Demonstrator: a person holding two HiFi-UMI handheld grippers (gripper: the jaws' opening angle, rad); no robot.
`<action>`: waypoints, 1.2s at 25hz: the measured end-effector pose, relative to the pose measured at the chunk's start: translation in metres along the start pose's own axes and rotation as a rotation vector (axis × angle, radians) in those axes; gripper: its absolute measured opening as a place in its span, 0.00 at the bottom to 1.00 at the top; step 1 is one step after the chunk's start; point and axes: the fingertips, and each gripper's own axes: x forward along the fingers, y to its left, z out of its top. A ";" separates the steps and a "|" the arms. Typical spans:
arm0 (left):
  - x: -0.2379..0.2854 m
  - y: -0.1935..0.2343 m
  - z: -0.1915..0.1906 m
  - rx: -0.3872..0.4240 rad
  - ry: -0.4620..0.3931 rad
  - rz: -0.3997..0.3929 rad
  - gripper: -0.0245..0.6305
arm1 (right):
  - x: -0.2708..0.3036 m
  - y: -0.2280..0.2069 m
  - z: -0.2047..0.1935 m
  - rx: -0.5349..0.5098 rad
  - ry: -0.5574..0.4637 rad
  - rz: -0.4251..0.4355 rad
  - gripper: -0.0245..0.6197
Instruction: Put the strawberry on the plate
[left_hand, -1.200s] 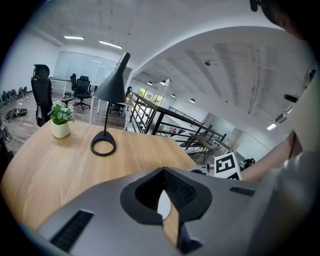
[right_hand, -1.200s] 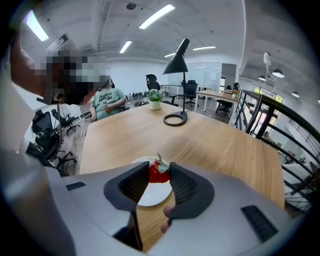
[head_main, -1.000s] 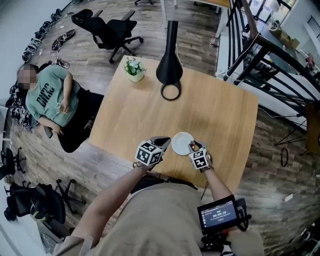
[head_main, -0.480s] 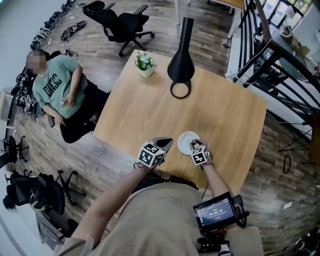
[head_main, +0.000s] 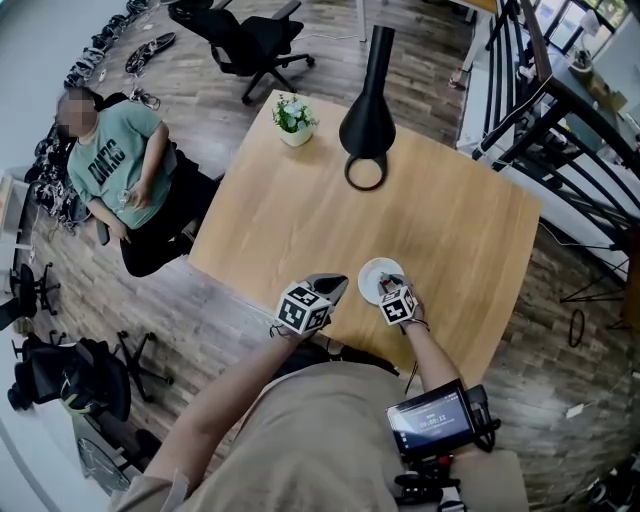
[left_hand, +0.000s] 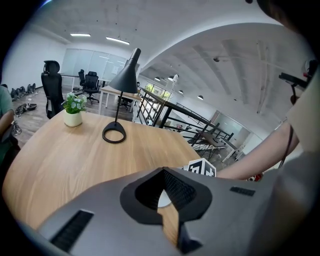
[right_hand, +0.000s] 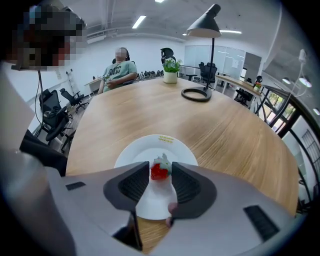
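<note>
A small white plate (head_main: 372, 272) lies near the table's front edge. My right gripper (head_main: 392, 286) reaches over its near right rim, pointing steeply down. In the right gripper view the jaws (right_hand: 160, 166) are shut on a red strawberry (right_hand: 159, 173) with green leaves, held just over the middle of the plate (right_hand: 150, 146). Whether the fruit touches the plate I cannot tell. My left gripper (head_main: 334, 284) hovers just left of the plate; its jaws (left_hand: 162, 171) are shut with nothing in them, and a bit of the plate shows through the hollow between its pads.
A black lamp (head_main: 367, 120) with a ring base (head_main: 365, 172) and a small potted plant (head_main: 294, 118) stand at the table's far side. A person (head_main: 115, 170) sits left of the table. A metal railing (head_main: 540, 90) runs along the right.
My right gripper has sunk and come in over the plate with the strawberry still in it. The left gripper has hardly shifted.
</note>
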 end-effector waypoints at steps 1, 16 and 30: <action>-0.001 0.001 -0.001 -0.005 0.000 0.003 0.04 | 0.001 0.001 0.000 -0.002 0.001 0.001 0.24; 0.002 0.005 -0.010 -0.016 0.013 0.009 0.04 | 0.003 0.003 0.006 -0.003 -0.030 0.013 0.25; 0.004 0.014 -0.006 -0.040 -0.006 0.004 0.04 | -0.037 -0.013 0.037 0.090 -0.218 -0.063 0.42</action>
